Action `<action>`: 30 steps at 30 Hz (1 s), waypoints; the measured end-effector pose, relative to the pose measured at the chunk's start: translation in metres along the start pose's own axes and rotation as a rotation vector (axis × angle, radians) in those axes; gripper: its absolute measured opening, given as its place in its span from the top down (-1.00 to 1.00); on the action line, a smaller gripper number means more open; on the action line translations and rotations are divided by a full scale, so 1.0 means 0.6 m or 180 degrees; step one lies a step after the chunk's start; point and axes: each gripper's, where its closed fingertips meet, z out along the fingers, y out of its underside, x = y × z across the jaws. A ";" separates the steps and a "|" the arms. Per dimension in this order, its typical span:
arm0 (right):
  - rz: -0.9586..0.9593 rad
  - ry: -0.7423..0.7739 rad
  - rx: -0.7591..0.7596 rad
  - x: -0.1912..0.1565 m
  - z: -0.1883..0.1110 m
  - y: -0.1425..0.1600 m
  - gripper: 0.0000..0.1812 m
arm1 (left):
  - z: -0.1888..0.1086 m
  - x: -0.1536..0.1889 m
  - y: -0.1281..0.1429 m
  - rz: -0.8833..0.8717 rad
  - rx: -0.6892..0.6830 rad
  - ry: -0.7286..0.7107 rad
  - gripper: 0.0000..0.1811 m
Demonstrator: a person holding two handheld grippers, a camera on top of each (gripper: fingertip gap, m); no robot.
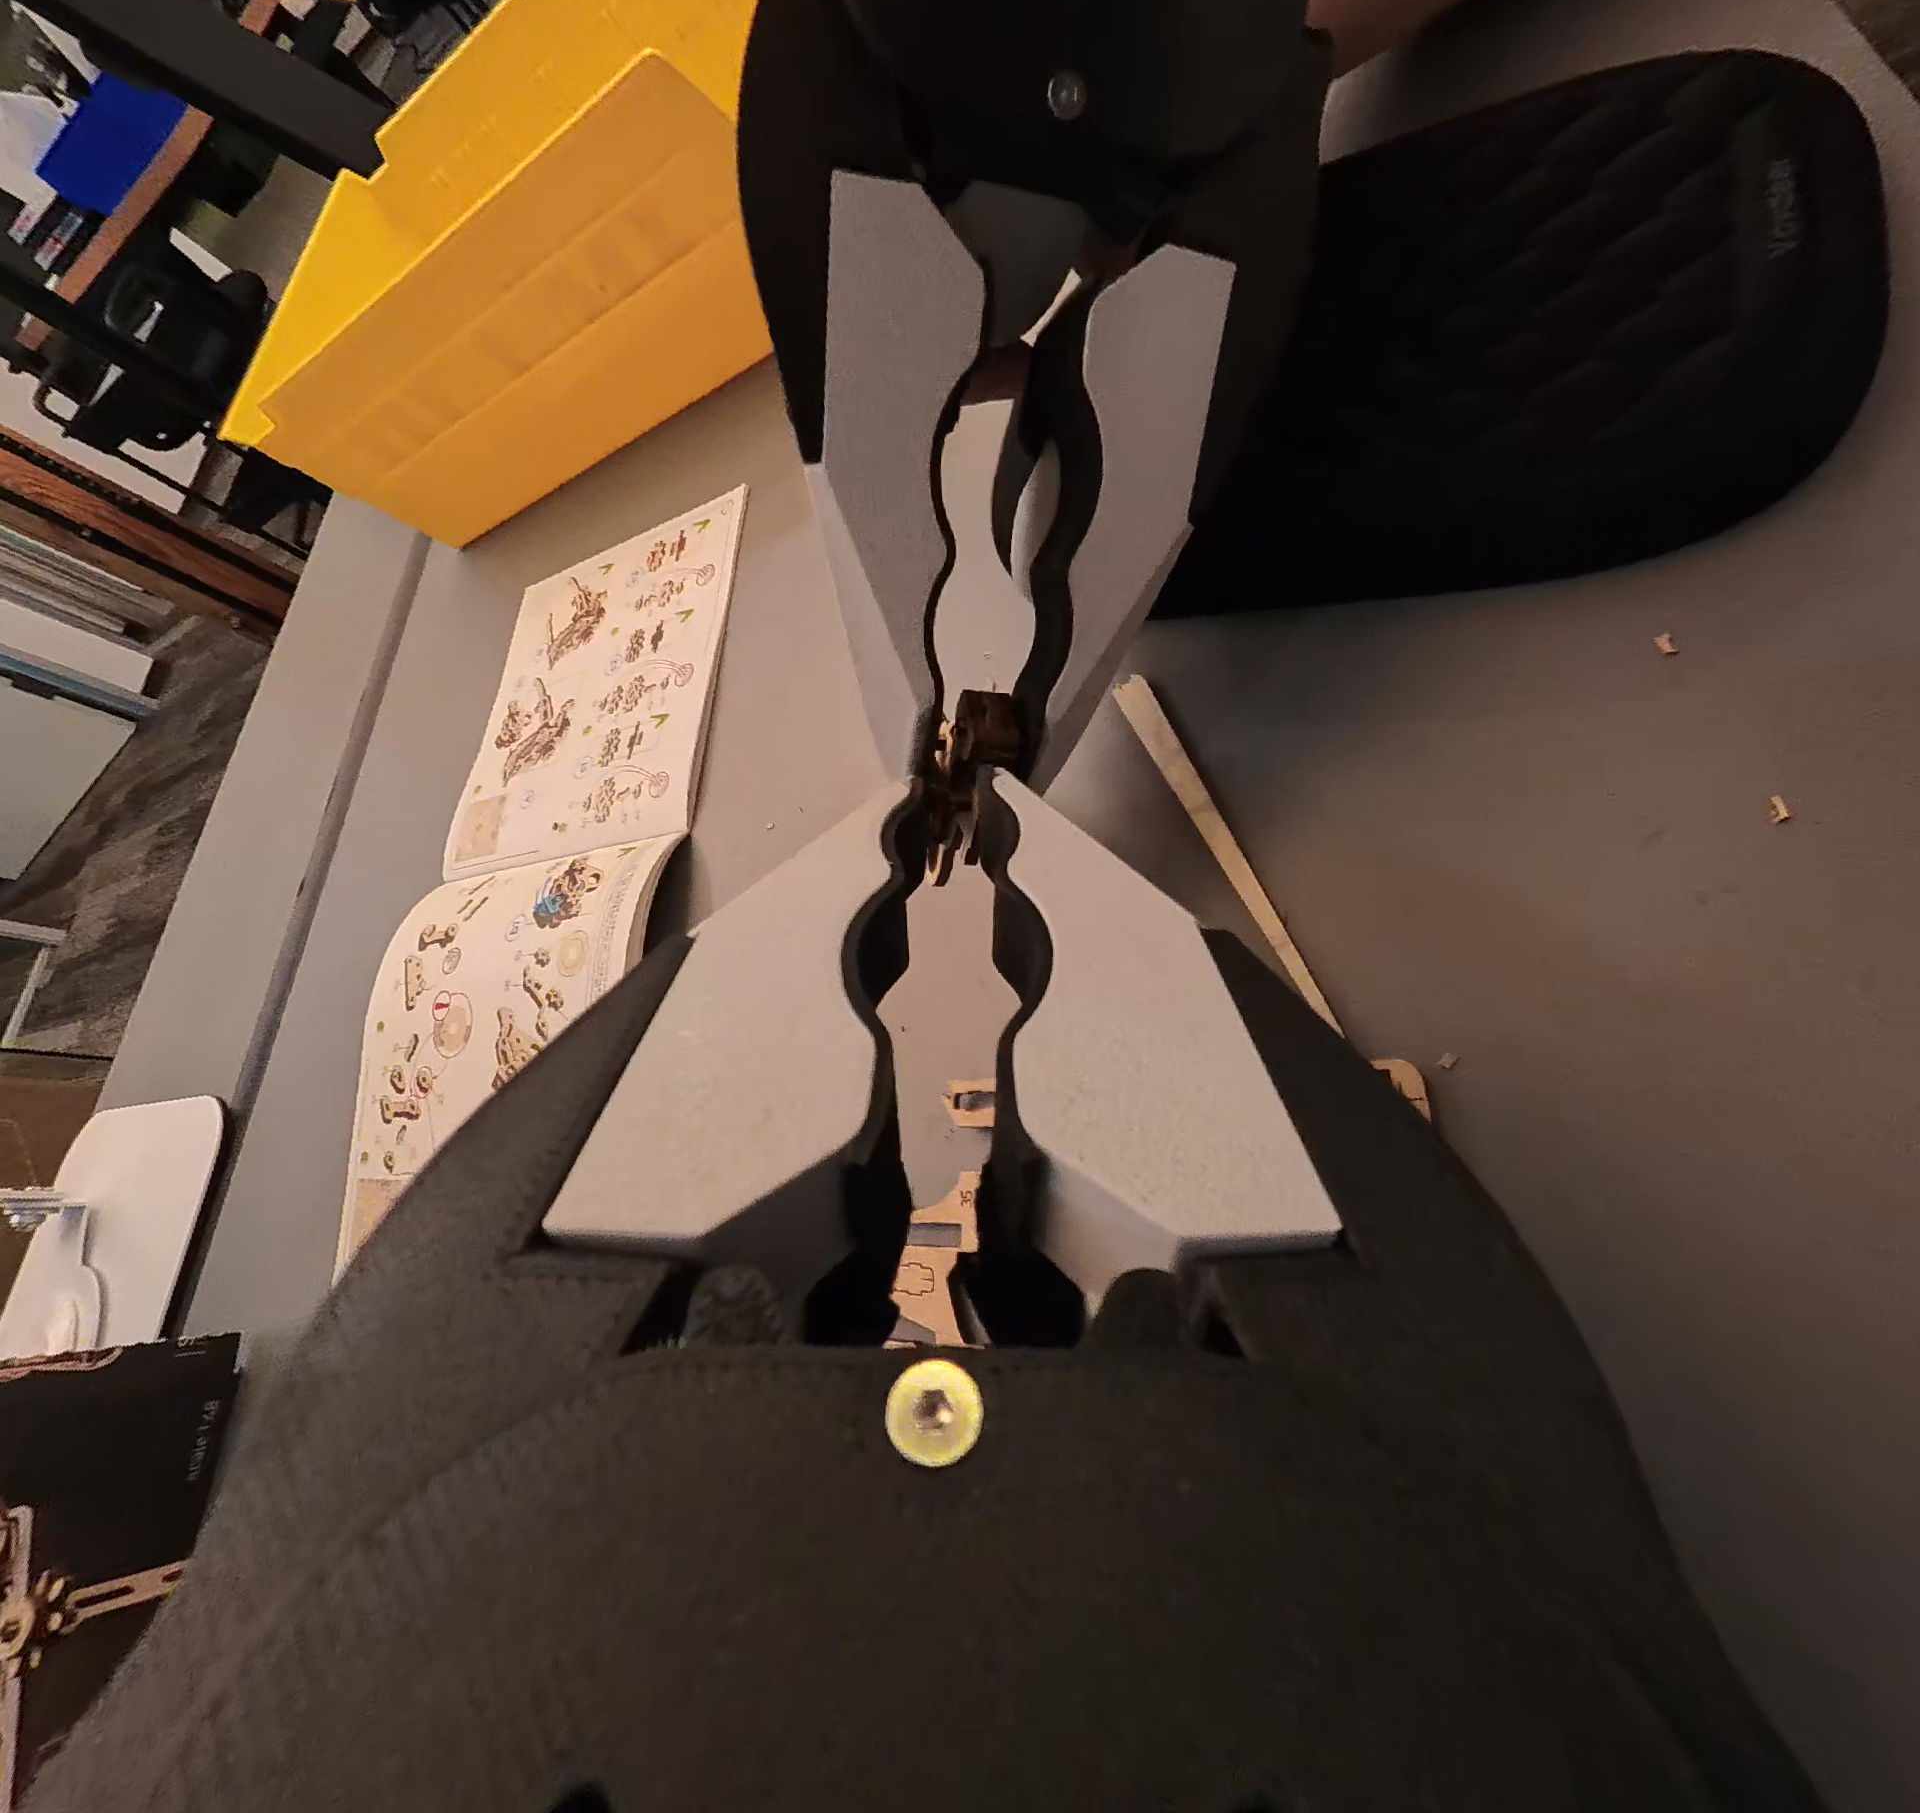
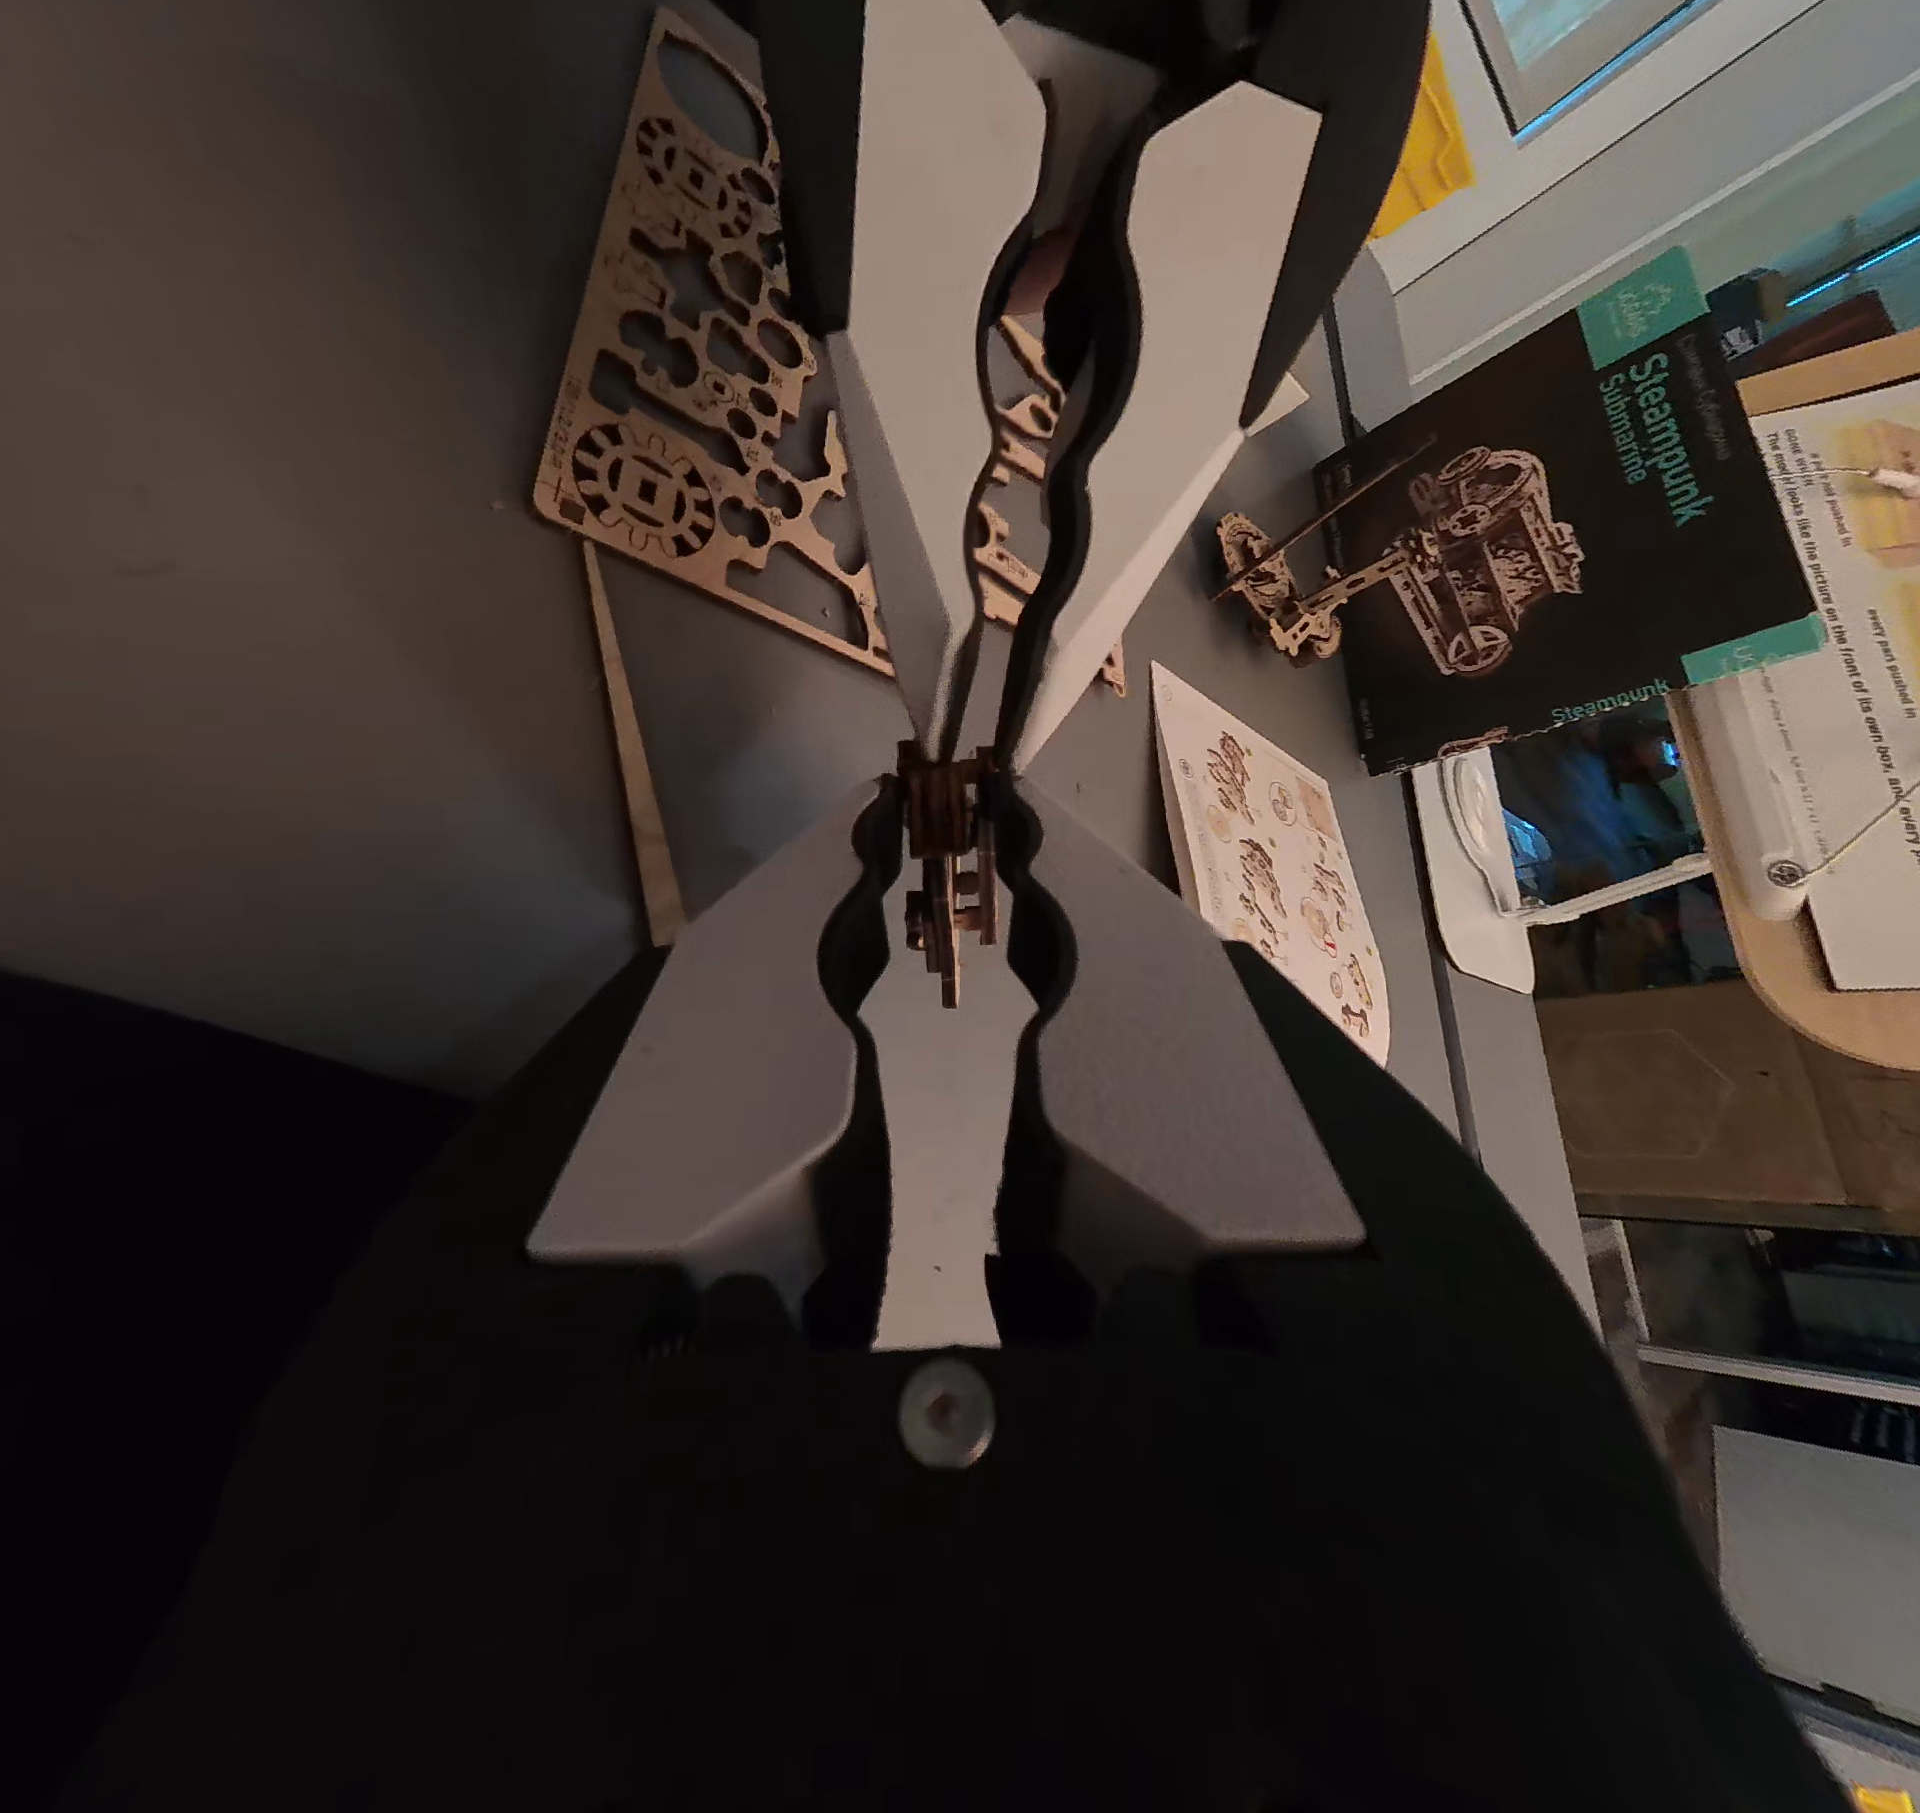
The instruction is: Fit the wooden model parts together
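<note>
My two grippers meet tip to tip above the grey table (image 1: 1507, 880). In the left wrist view my left gripper (image 1: 951, 802) comes up from the bottom and is shut on a small brown wooden model assembly (image 1: 954, 818). My right gripper (image 1: 985, 724) comes down from the top and is shut on the assembly's darker upper part (image 1: 987, 719). In the right wrist view my right gripper (image 2: 945, 781) grips the wooden assembly (image 2: 945, 859), which hangs back between its fingers. The left gripper (image 2: 951, 737) pinches its far end.
Yellow bins (image 1: 520, 236) stand at the back left. An open instruction booklet (image 1: 603, 683) lies beside them. A black padded mat (image 1: 1558, 329) lies to the right, and a thin wooden strip (image 1: 1216, 828). A punched wooden parts sheet (image 2: 686, 392), a partly built model (image 2: 1278, 589) and a black box (image 2: 1558, 537) lie nearby. The tips of both grippers are at nearly the same place.
</note>
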 end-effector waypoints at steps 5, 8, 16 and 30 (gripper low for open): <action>0.0247 -0.0061 0.0099 0.002 -0.003 -0.009 0.83 | -0.005 -0.006 -0.005 0.0090 0.0035 -0.0089 0.99; 0.0270 -0.0069 0.0108 0.002 -0.002 -0.009 0.83 | -0.007 -0.006 -0.005 0.0191 0.0023 -0.0115 0.99; 0.0683 -0.0141 0.0214 0.015 -0.004 0.003 0.83 | -0.010 -0.019 0.002 -0.0441 0.0200 0.0083 0.68; 0.1654 -0.0604 0.0966 0.030 -0.024 -0.020 0.81 | -0.004 -0.016 0.001 -0.0451 0.0148 0.0061 1.00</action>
